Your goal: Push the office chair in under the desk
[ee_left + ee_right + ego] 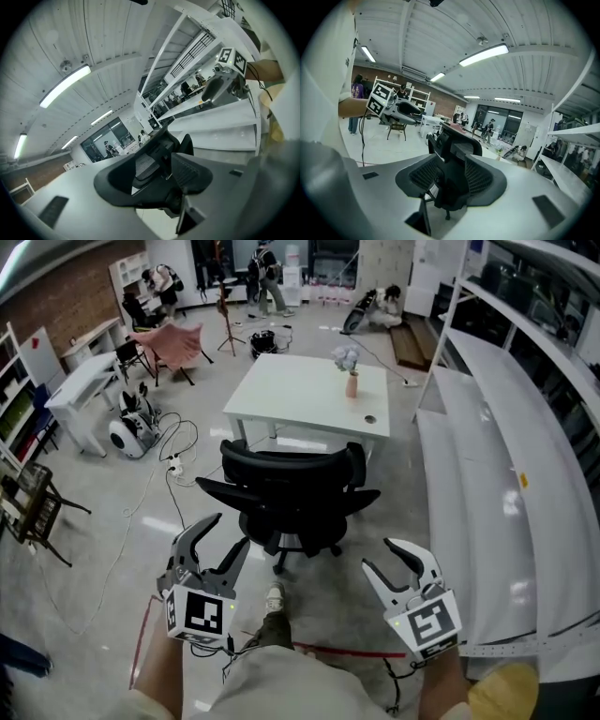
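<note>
Far ahead of the left gripper (230, 532), a pink draped chair (173, 343) is standing near a tripod stand (225, 320) and a black bucket (263, 340). Off to that gripper's left, a white machine (131, 434) is sitting on the floor with cables (173, 463) trailing from it, and a long white table (80, 390) is standing beyond it. Ahead of the right gripper (380, 554), a small vase of flowers (351, 379) is standing upright. White shelving (525, 474) is running along that gripper's right side. A red tape line (337, 649) is lying on the floor between and just behind the two grippers. Far ahead, people (267, 277) are standing, and another person (386, 306) is sitting on the floor.
</note>
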Demonstrator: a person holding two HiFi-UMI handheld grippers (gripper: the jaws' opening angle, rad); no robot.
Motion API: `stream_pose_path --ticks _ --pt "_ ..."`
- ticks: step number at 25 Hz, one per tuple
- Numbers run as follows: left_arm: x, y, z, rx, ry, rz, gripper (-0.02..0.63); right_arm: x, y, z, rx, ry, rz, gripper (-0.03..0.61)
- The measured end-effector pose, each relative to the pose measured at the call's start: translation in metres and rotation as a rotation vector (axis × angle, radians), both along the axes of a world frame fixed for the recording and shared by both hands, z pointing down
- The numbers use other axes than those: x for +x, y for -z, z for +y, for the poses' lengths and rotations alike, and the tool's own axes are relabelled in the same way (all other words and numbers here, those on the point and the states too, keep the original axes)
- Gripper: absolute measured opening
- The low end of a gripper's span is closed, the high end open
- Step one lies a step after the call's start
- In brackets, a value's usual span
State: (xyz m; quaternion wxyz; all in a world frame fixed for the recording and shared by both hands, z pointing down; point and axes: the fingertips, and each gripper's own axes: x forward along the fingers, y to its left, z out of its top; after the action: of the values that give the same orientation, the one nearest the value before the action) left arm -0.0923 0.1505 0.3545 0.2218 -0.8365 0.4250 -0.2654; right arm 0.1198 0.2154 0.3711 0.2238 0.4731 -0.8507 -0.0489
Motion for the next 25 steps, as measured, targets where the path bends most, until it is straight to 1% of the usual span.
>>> stream_pose_path --ticks 3,6,10,15,18,22,25 --pt "-0.004 -0.018 -0.022 -0.041 -0.007 -0.034 0.243 -0.004 -0.013 -0.021 -0.026 0.017 0.047 0.196" --pt "-0.005 -0.038 -0.045 -0.070 -0.022 -0.085 0.244 -0.008 -0.027 -0.043 -0.049 0.035 0.101 0.207" --pt "-0.003 -0.065 -0.075 -0.113 -0.044 -0.147 0.244 -0.015 -0.044 -0.074 -0.092 0.052 0.111 0.219" --pt "-0.010 -0.089 -0.107 -0.165 -0.058 -0.176 0.244 -0.026 -0.063 -0.105 -0.145 0.073 0.151 0.231" --pt "-0.015 -0.105 -0.123 -0.197 -0.080 -0.227 0.244 -0.035 -0.075 -0.125 -0.184 0.094 0.176 0.242" --pt "-0.018 -0.128 -0.139 -0.229 -0.106 -0.285 0.245 -0.042 -0.098 -0.150 -0.235 0.099 0.166 0.245" --pt "-0.024 -0.145 -0.146 -0.273 -0.125 -0.326 0.245 -0.042 -0.115 -0.163 -0.280 0.081 0.217 0.245"
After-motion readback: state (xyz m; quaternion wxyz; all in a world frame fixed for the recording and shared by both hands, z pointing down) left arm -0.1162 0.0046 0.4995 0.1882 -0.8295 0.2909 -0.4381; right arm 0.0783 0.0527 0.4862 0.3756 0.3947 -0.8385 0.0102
